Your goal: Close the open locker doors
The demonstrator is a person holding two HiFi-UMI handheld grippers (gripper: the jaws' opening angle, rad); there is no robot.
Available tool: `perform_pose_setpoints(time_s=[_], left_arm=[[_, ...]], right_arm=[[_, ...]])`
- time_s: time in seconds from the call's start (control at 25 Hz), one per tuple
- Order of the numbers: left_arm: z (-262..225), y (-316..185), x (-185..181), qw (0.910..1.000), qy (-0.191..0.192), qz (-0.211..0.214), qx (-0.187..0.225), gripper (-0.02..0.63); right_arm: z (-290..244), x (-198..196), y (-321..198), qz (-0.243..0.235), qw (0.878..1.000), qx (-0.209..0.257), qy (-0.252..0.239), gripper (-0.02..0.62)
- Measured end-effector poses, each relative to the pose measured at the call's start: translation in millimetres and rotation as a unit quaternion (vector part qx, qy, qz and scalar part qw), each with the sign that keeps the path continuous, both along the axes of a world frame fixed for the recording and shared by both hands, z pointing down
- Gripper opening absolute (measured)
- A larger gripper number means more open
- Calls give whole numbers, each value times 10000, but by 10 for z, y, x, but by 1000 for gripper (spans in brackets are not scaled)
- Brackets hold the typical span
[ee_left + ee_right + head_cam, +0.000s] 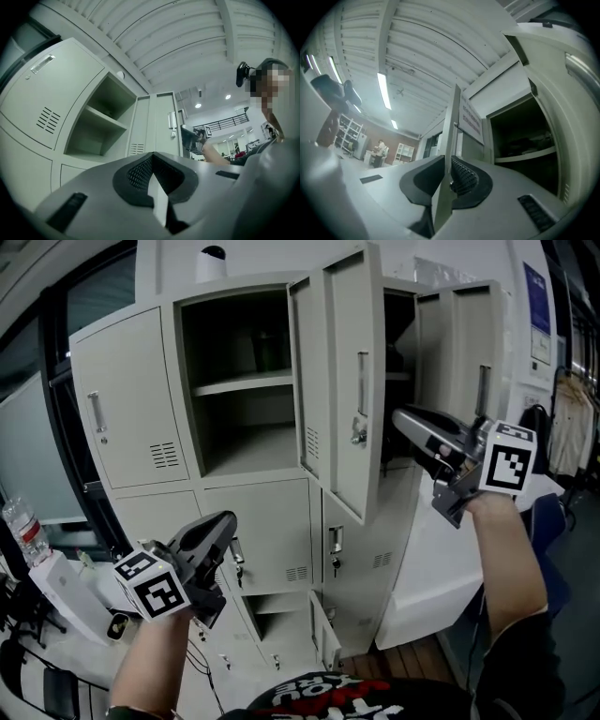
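the middle door [342,381] and right door [466,343] stand open up top, a low door [325,632] ajar below, so with our right tongs [400,417] and left tongs [228,519] both closed and empty we should press flat near each handle edge till it latches.

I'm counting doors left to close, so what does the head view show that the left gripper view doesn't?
Only the head view shows the low open door near the floor, the water bottle and the left gripper from outside. Only the left gripper view shows the ceiling and that gripper's shut fingers. Both show the open shelved compartment, the handled open door and the right gripper.
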State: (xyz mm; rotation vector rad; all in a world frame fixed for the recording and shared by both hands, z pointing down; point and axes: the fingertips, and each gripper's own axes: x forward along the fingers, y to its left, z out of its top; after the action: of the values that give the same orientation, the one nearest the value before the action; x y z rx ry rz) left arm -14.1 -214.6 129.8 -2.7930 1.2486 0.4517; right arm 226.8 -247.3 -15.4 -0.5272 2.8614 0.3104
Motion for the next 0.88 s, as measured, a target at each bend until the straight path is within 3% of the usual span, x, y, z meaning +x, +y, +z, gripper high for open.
perform_pose_setpoints(time_s=[0.12,0.32,0.88], left_arm=[[-188,2,60,9999,5,137,76,3],[-397,18,148,9992,-33,311,246,3],[-494,50,150,9978,62,589,301,3]], right_arm=[[-142,-68,55,-434,9990,-53,-122,55],[-271,-181,104,-900,9958,-116,-150,137],[-383,-453,79,-1157,9931,-164,139,138]])
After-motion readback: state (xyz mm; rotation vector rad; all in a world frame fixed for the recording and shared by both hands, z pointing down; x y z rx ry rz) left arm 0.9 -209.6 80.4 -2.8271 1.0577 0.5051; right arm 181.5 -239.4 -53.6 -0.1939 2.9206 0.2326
